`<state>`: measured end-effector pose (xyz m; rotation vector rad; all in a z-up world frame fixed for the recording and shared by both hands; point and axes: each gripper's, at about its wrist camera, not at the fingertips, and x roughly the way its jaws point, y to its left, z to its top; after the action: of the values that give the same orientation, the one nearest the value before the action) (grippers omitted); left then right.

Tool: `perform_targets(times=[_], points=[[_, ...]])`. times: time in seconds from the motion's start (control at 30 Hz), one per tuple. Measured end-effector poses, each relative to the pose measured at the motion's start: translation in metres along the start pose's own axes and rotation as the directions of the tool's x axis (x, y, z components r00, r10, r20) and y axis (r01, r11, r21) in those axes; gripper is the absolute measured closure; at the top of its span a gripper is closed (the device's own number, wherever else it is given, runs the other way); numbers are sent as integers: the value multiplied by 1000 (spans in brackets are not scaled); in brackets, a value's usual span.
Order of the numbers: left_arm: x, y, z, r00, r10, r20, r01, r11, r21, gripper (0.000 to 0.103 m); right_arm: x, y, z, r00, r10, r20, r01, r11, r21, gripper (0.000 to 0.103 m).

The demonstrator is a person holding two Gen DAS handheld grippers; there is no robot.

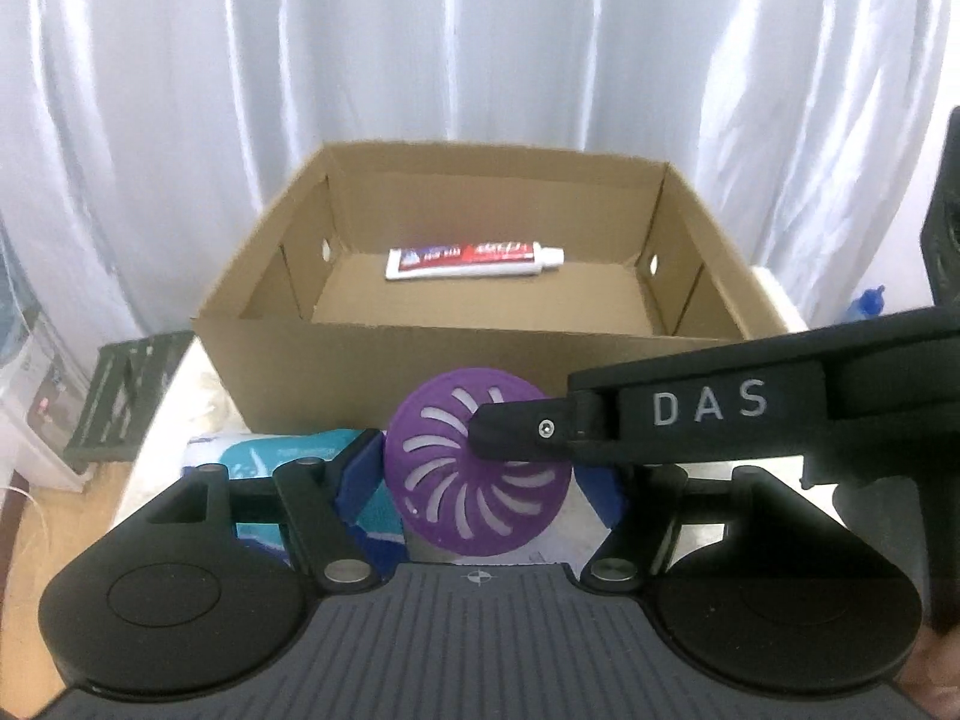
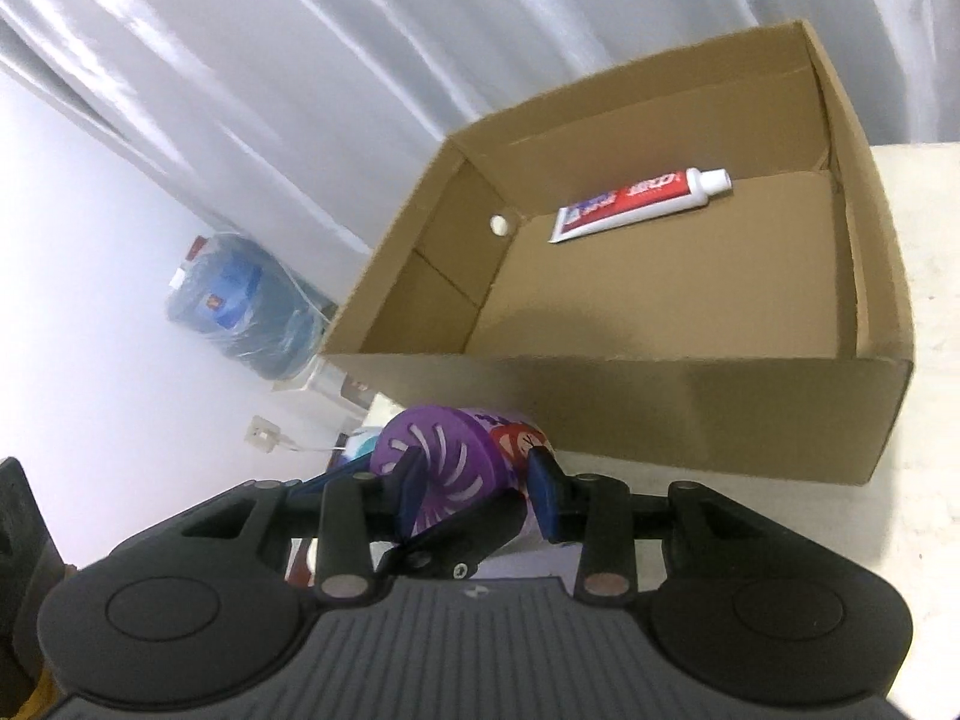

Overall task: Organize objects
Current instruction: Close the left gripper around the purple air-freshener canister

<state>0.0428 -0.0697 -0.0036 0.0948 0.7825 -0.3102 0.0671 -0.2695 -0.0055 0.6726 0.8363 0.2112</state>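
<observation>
- The purple air-freshener canister (image 2: 447, 468) lies on its side just in front of the cardboard box (image 2: 690, 414), its vented purple cap (image 1: 477, 471) facing the left wrist camera.
- The right gripper (image 2: 477, 486) is closed on the canister: one blue finger (image 2: 411, 489) presses on the vented cap face, the other (image 2: 543, 495) on the opposite end. In the left wrist view its black body, marked "DAS" (image 1: 708, 405), reaches in from the right, with a fingertip lying across the cap.
- The left gripper (image 1: 480, 480) has its jaws set wide, its blue fingers (image 1: 360, 474) standing on either side of the canister; contact with the canister cannot be determined.
- The box stands open-topped on a pale table (image 2: 924, 312), directly behind the canister. Both grippers are below its front wall.
- The box contains one toothpaste tube (image 1: 474, 260), lying flat against the far wall with its white cap pointing right. The rest of the box floor is bare cardboard.
- A teal and white packet (image 1: 282, 456) lies on the table to the left of the canister, partly behind the left gripper's linkage.
- A dark green crate (image 1: 123, 396) stands off the table's left edge.
- A blue water bottle wrapped in plastic (image 2: 240, 306) stands on the floor to the left of the box.
- A white curtain (image 1: 480, 42) hangs behind the whole scene.
</observation>
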Motion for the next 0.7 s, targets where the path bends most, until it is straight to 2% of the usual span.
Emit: perform_targets(times=[0.23,0.47,0.7], points=[[-29,-5,-17,1000,12,22,-12,1000,-21,34,-21,19,-19,1000,8,-28,-9,999,-47,63],[-21,-3,-38,1000,-19,-20,17,998,-65,34,-17,13,-40,997,-22,-68,21,1000,-21,63],[-12,7,-45,998,-54,-16,52,994,-97,32,-11,6,-44,997,-44,-70,44,999,-7,63]])
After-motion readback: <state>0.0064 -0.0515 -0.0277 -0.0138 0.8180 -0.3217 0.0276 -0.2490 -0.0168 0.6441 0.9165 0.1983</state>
